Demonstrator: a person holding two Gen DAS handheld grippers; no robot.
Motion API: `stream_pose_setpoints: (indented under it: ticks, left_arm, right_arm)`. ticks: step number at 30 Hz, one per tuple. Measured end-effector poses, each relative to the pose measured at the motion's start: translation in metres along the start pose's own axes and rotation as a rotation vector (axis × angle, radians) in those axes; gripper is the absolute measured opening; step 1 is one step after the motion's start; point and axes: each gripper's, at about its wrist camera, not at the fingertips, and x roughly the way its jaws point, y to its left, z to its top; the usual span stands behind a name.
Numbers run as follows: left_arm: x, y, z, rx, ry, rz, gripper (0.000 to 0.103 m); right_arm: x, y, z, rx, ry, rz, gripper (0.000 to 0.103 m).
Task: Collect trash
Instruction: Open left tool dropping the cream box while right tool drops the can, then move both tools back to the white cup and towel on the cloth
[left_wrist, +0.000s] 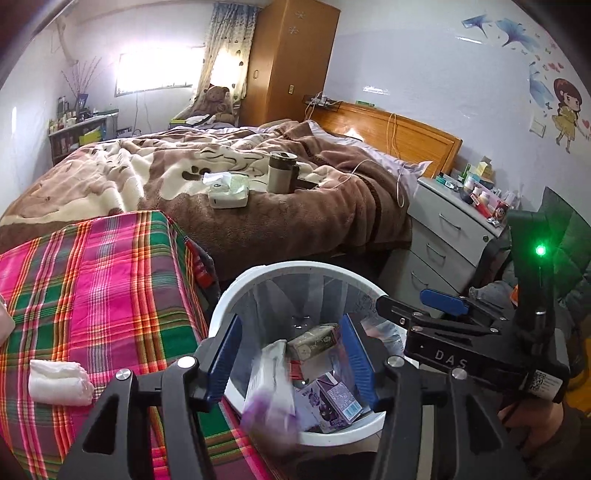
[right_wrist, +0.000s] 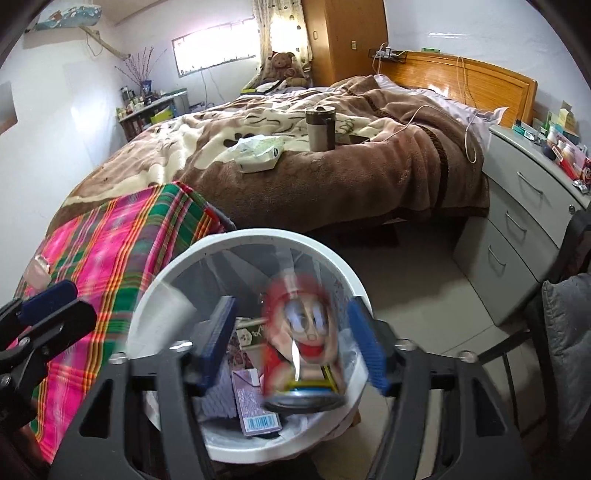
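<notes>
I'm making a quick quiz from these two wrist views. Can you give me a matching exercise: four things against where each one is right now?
Things:
1. red cartoon can
2. folded white tissue
3. tumbler
4. purple drink carton

Places:
A. on the plaid cloth
B. lying in the white bin
C. between the right gripper jaws, over the bin
D. standing on the brown blanket

Pairs: 1-C, 2-A, 3-D, 4-B

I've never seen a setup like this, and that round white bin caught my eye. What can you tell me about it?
The white bin is a round, plastic-looking bucket with a broad rim and a clear bag as liner, standing upright beside the plaid-covered surface. Inside lie a purple carton, a greenish box and other wrappers. A red cartoon can and a blurred wrapper hang above its mouth.
</notes>
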Motion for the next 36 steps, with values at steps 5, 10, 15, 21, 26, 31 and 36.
stream_pose_setpoints:
  ticks: [5, 10, 15, 21, 26, 31, 36]
  left_arm:
    - [-0.006, 0.003, -0.001, -0.002, -0.004, 0.001, 0.056]
    - [-0.019, 0.005, -0.003, 0.015, -0.028, 0.021, 0.056]
    - [-0.037, 0.013, -0.004, -0.002, -0.058, 0.026, 0.056]
    - [-0.058, 0.029, -0.006, -0.026, -0.082, 0.052, 0.056]
    - [-0.077, 0.048, -0.008, -0.055, -0.102, 0.078, 0.056]
    - [-0.097, 0.070, -0.014, -0.078, -0.135, 0.110, 0.057]
    - [-0.112, 0.093, -0.018, -0.105, -0.153, 0.152, 0.057]
  right_arm:
    - [-0.004, 0.002, -0.001, 0.000, -0.004, -0.016, 0.072]
    - [-0.009, 0.005, 0.001, 0.009, -0.018, -0.003, 0.072]
    - [-0.019, 0.016, 0.000, -0.011, -0.043, 0.005, 0.072]
    - [-0.030, 0.029, -0.002, -0.022, -0.072, 0.042, 0.072]
    - [-0.038, 0.046, -0.002, -0.033, -0.098, 0.078, 0.072]
    - [-0.045, 0.065, -0.003, -0.057, -0.124, 0.114, 0.072]
    - [-0.044, 0.083, -0.005, -0.079, -0.125, 0.147, 0.072]
